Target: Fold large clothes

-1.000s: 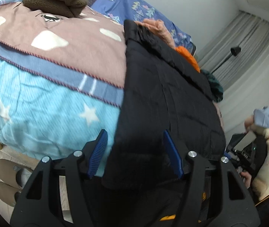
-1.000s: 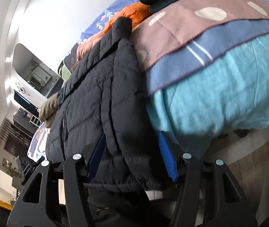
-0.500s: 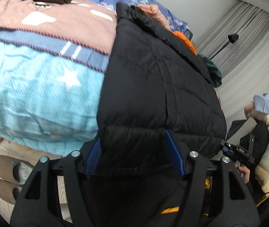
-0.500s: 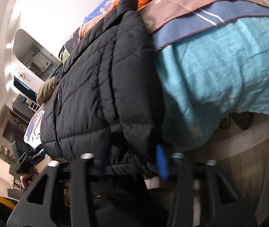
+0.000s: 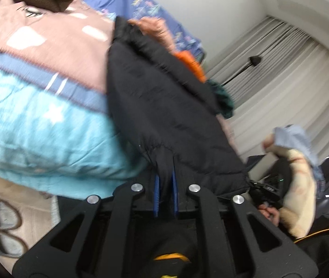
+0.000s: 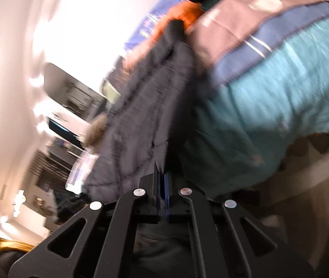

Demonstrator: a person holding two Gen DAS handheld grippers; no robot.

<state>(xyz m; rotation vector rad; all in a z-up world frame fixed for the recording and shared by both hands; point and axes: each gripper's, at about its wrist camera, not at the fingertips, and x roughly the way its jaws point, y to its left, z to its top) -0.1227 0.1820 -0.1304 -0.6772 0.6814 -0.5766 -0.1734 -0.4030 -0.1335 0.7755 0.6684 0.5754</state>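
Hem caught, fold about to begin: a black quilted puffer jacket (image 5: 164,106) lies lengthwise over the edge of a bed, its collar toward twelve o'clock in the left wrist view and its bottom hem hanging over the side at six o'clock, on a turquoise star-print quilt (image 5: 37,134) and a dusty-pink blanket with white patches and a blue border (image 5: 48,46).

The step in hand appears to be lifting the hem to carry it up toward the collar. Done well, both corners should rise together and level, the padded cloth kept taut between them so the fold line runs straight across the body, with no tugging that would drag the whole garment off the bed.

The left gripper (image 5: 164,180) has just been closing, and its blue pads (image 5: 156,192) now stand nearly together, pinching a pleat of the jacket's hem between them. The right gripper (image 6: 163,185) has likewise just been closing; in its blurred view its jaws are pressed almost flat on the hem edge of the jacket (image 6: 146,115). A pile of orange and dark green clothes (image 5: 192,64) sits beyond the collar, at one o'clock.
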